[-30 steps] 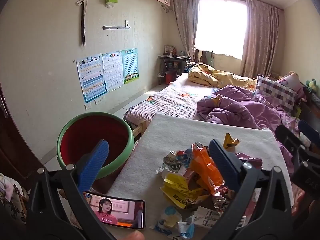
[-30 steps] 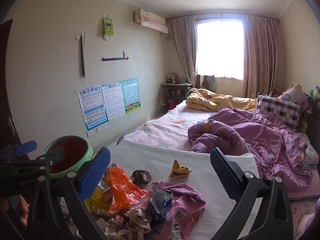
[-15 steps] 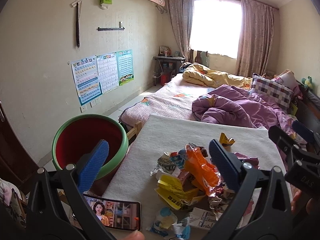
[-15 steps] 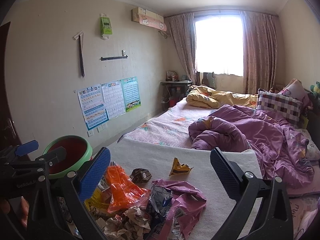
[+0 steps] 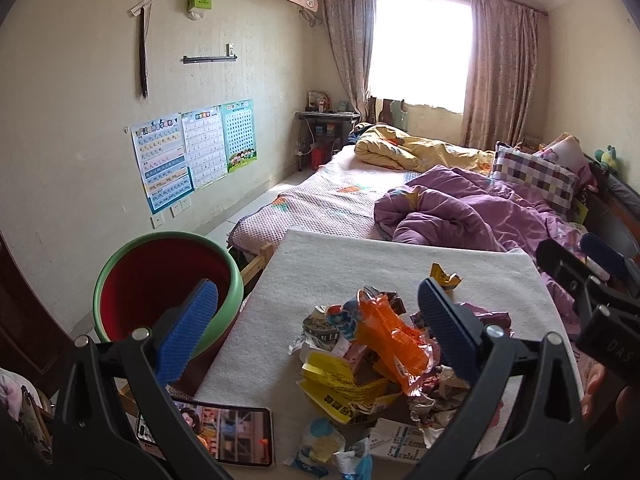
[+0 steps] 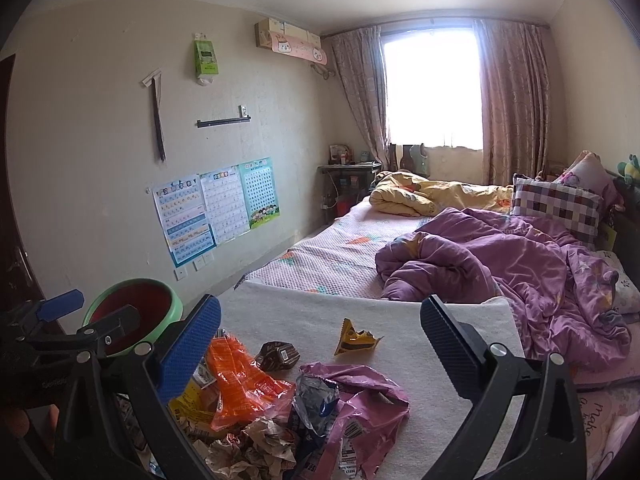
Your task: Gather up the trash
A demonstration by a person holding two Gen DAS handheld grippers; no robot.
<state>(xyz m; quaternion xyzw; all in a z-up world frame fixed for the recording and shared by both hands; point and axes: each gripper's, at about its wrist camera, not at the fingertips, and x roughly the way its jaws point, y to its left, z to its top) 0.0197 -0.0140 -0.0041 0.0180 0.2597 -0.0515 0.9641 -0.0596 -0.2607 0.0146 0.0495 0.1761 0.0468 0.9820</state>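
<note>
Near the white mat's (image 5: 340,264) front edge, the trash pile (image 5: 380,352) lies between both spread, empty grippers (left gripper (image 5: 316,328), right gripper (image 6: 320,344)), the green-rimmed bin (image 5: 160,280) standing left.

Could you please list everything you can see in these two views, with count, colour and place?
Wrapper pile: many, orange, yellow, purple; on the mat.
Mat: one, white.
Bin: one, green, red inside; left of mat.
Phone: one, screen lit; mat's near left corner.
Quilts: two, purple, yellow; bed.
Pillow: one, checked; bed head.
Posters: three, left wall.
Left gripper: blue fingers, open.
Right gripper: blue fingers, open.
</note>
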